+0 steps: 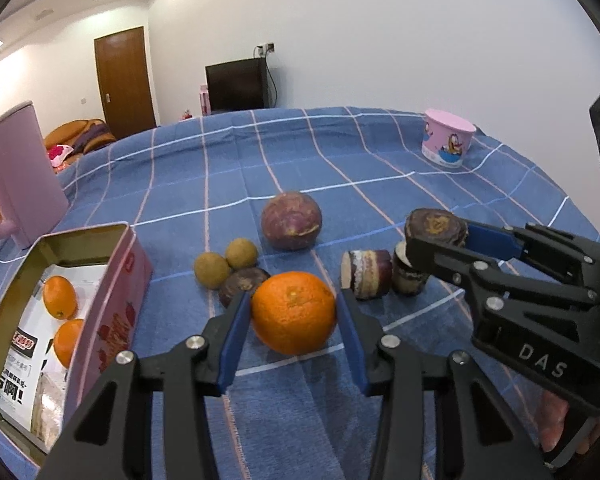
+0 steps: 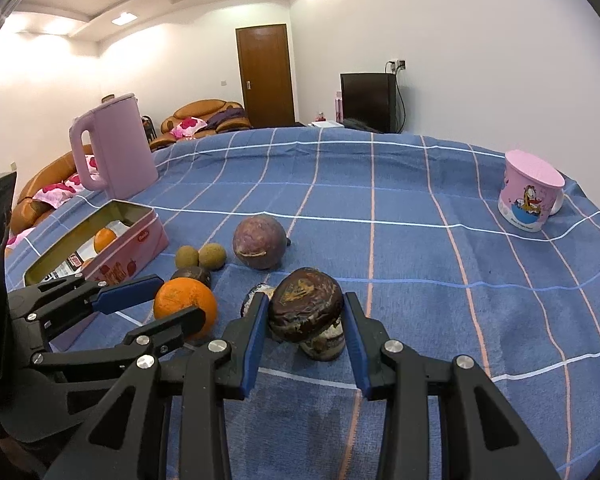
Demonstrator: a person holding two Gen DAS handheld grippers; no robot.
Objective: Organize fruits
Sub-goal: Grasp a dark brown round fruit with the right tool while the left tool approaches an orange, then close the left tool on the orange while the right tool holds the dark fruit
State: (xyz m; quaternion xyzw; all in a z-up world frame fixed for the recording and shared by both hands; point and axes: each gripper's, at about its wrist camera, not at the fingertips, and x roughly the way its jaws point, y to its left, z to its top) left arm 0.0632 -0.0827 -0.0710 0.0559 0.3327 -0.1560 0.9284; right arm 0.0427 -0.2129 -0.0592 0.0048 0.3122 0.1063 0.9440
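An orange [image 1: 294,312] rests on the blue checked cloth, and my left gripper [image 1: 292,300] is shut on it, a blue pad pressing each side. The right wrist view shows the same orange [image 2: 186,304] inside the left gripper [image 2: 178,298]. My right gripper [image 2: 305,300] is shut on a dark brown fruit piece [image 2: 306,304], held just over a pale cut stub [image 2: 324,346]. From the left wrist view the right gripper [image 1: 440,236] and its dark piece [image 1: 436,224] are at the right. The open pink tin [image 1: 128,280] on the left holds two oranges [image 1: 60,297].
A purple round fruit [image 1: 291,220], two small brown fruits [image 1: 210,270], a dark lump [image 1: 242,282] and a striped cut piece [image 1: 366,274] lie around the orange. The pink kettle [image 2: 116,148] stands far left and the pink cup [image 2: 530,196] far right.
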